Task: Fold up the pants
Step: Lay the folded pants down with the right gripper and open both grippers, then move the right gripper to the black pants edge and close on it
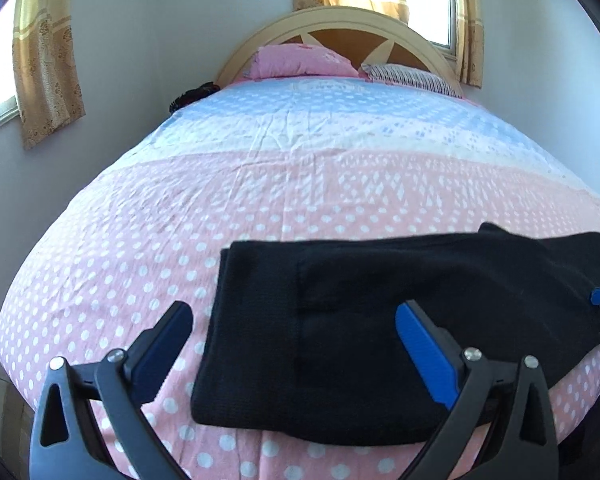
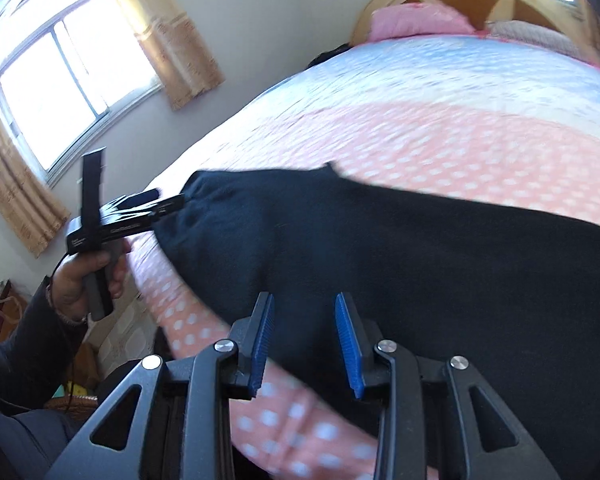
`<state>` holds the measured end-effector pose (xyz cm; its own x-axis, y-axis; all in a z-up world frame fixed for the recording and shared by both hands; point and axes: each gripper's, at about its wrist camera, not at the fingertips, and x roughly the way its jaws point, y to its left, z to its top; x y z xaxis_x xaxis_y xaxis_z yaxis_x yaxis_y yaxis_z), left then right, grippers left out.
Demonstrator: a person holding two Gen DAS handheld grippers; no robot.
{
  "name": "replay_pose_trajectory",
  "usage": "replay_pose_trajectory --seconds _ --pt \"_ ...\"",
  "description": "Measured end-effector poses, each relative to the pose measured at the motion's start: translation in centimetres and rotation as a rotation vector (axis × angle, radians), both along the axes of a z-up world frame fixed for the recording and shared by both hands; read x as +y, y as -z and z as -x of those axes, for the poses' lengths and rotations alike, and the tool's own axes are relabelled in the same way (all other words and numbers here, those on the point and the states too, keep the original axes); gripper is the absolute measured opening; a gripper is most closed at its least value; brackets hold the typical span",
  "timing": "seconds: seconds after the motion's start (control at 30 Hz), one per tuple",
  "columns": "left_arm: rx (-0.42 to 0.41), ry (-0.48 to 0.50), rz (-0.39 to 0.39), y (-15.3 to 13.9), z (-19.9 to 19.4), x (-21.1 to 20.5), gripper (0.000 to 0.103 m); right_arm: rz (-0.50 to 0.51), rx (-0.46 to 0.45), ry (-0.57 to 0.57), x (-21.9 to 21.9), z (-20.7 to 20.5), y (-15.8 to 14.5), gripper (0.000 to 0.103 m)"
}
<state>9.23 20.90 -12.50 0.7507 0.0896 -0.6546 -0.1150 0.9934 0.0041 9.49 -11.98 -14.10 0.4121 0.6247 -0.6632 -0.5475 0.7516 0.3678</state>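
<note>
The black pants (image 1: 340, 340) are laid folded near the foot edge of the bed (image 1: 260, 184). The left gripper (image 1: 296, 320) is spread wide above them, and the right gripper (image 2: 305, 320) is parted, nothing grasped. If only one layer is pinched, the fold may be dragged open or pulled off the edge.

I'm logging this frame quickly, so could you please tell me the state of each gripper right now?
Left gripper: jaws wide open, holding nothing, over the black pants.
Right gripper: jaws open, nothing between them.
</note>
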Motion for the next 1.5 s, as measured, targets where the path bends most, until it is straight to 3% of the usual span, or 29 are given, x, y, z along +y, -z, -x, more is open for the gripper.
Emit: replay_pose_trajectory --seconds 0.1,0.27,0.4,0.57,0.73,0.97,1.17,1.5 --pt "-0.009 0.041 0.02 -0.9 -0.4 -1.6 0.103 0.013 -0.006 0.138 -5.1 -0.8 -0.5 0.034" --pt "0.023 0.121 -0.019 -0.3 -2.3 -5.6 0.103 0.058 -0.035 0.356 -14.1 -1.1 -1.5 0.034" --pt "0.102 0.113 -0.027 1.6 -4.1 -7.0 0.103 0.094 0.031 0.557 -20.4 -2.2 -0.6 0.034" --pt "0.153 0.092 -0.012 3.1 -4.5 -7.3 0.103 -0.025 0.083 0.546 -24.0 -2.9 0.5 0.034" --pt "0.161 0.082 -0.029 2.1 -4.2 -8.2 0.103 -0.025 -0.014 0.582 -25.9 -1.6 -2.1 0.034" --pt "0.092 0.166 -0.006 0.0 -4.0 -11.9 0.103 -0.023 -0.056 0.841 -35.3 2.2 -4.3 0.034" --pt "0.09 0.193 -0.005 0.3 -5.1 -13.9 0.103 -0.033 -0.002 0.961 -41.5 5.0 -2.8 0.034" --pt "0.119 0.129 0.017 2.5 -5.2 -13.4 0.103 -0.141 0.128 0.94 -45.0 5.6 0.8 0.034"
